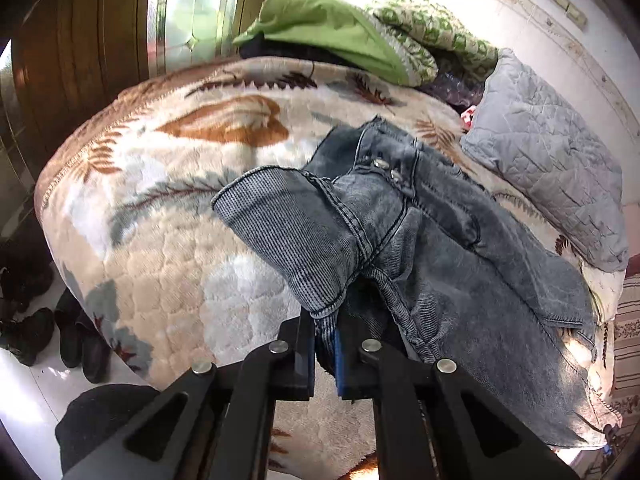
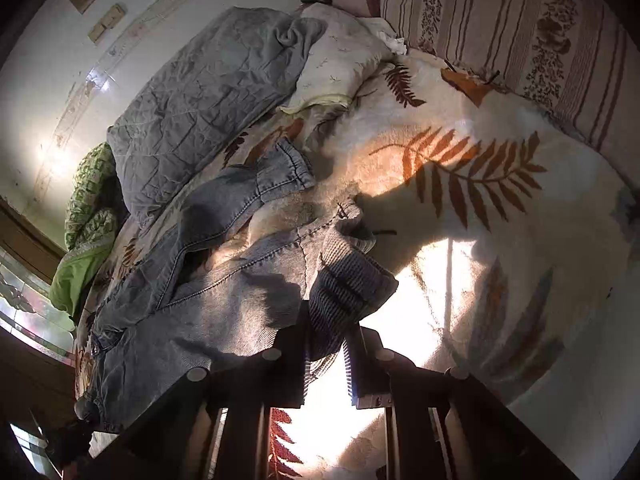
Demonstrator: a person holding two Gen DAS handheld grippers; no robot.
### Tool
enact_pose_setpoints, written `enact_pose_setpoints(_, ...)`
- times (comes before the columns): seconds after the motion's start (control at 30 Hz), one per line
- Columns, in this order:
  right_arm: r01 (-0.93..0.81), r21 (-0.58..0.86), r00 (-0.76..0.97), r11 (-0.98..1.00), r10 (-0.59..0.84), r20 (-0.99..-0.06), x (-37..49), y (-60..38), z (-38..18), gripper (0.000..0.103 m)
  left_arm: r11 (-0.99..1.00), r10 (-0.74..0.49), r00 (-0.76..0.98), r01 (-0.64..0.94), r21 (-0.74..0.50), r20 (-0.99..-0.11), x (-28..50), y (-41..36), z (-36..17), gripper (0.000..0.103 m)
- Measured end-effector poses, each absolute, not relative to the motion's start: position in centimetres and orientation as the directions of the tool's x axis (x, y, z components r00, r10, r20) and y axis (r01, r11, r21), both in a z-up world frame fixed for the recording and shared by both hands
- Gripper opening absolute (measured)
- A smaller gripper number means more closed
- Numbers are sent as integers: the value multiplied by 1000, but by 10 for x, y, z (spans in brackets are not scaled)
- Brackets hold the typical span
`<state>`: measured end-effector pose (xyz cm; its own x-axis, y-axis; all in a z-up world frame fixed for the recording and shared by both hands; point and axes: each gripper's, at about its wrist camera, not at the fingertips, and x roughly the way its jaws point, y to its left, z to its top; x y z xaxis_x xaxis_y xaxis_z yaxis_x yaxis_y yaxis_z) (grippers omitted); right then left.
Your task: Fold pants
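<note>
Denim is the material you are handling: grey-blue pants (image 1: 440, 216) lie spread across a fleece blanket (image 1: 168, 208) printed with orange and grey fern leaves. In the left wrist view, your left gripper (image 1: 325, 356) enters from 6 o'clock with its jaws nearly together, pinching a turned-back flap of the pants that shows the ribbed inner face of the cloth; the flap rises from the jaws toward 11 o'clock. The waistband with two metal buttons (image 1: 386, 170) sits just above the frame centre, and the rest of the pants runs down toward 4 o'clock. A grey quilted cover (image 1: 552, 168) lies at 2 o'clock, touching the far edge of the pants area. A green garment (image 1: 328, 28) and a green-patterned bundle (image 1: 432, 32) rest at 12 o'clock, at the far end of the bed. Dark shoes (image 1: 52, 332) stand on the white floor at 8 o'clock. In the right wrist view, your right gripper (image 2: 326, 364) also enters from 6 o'clock, jaws narrowed on a ribbed fold of the pants (image 2: 224, 280); the fold bulges just above the jaws. The body of the pants extends toward 9 o'clock, one leg cuff pointing to 11 o'clock. A striped floral pillow (image 2: 520, 28) occupies 1 o'clock. Strong sunlight falls on the blanket (image 2: 500, 208) at 4 o'clock.
</note>
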<state>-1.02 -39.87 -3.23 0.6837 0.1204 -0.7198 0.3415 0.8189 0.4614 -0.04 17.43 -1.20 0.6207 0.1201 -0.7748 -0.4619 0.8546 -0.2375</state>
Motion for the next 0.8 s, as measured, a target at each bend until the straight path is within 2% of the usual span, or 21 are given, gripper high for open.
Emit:
enact_pose_setpoints(0.1,324,394,704,860,60,-708,-12,-393,-15,14,855,150,634,-469,-223,-758,-13,173,-2,8)
enact_pose_setpoints(0.2,354,361,651,863,50,-758,-10,-396,-34,14,835,93,528,-503,-223,-844,-15,182,-34,13)
enact_pose_setpoints(0.3,396,327,497,858,99,-862,-3,-402,-79,19,816,59,457,-534,-221,-887,-12,190,-57,29)
enact_pose_setpoints(0.33,412,333,476,848,112,-872,-4,-404,-86,22,811,79,460,-545,-211,-884,-14,192,-53,45)
enact_pose_setpoints(0.37,418,338,480,843,111,-870,-6,-406,-85,30,810,107,470,-552,-197,-876,-16,193,-46,56)
enact_pose_setpoints(0.4,428,328,492,842,87,-866,-9,-408,-79,39,815,128,493,-547,-192,-861,-19,193,-36,59)
enact_pose_setpoints(0.43,452,299,502,840,37,-864,-12,-410,-71,64,822,149,517,-538,-185,-843,-22,192,-27,60)
enact_pose_setpoints(0.47,477,276,524,834,-17,-852,-16,-413,-62,73,823,191,533,-544,-162,-824,-24,190,-17,60)
enact_pose_setpoints(0.57,505,300,586,809,-66,-808,-23,-425,-38,73,828,269,597,-544,-135,-756,-27,187,10,66)
enact_pose_setpoints(0.67,400,449,676,799,74,-733,-15,-426,-23,73,867,262,657,-482,-128,-707,-17,177,25,74)
enact_pose_setpoints(0.73,328,500,685,802,162,-710,0,-419,-25,73,891,235,653,-440,-109,-720,-7,169,22,75)
enact_pose_setpoints(0.8,303,553,657,777,250,-712,14,-411,-44,73,911,203,604,-404,-77,-770,9,163,3,76)
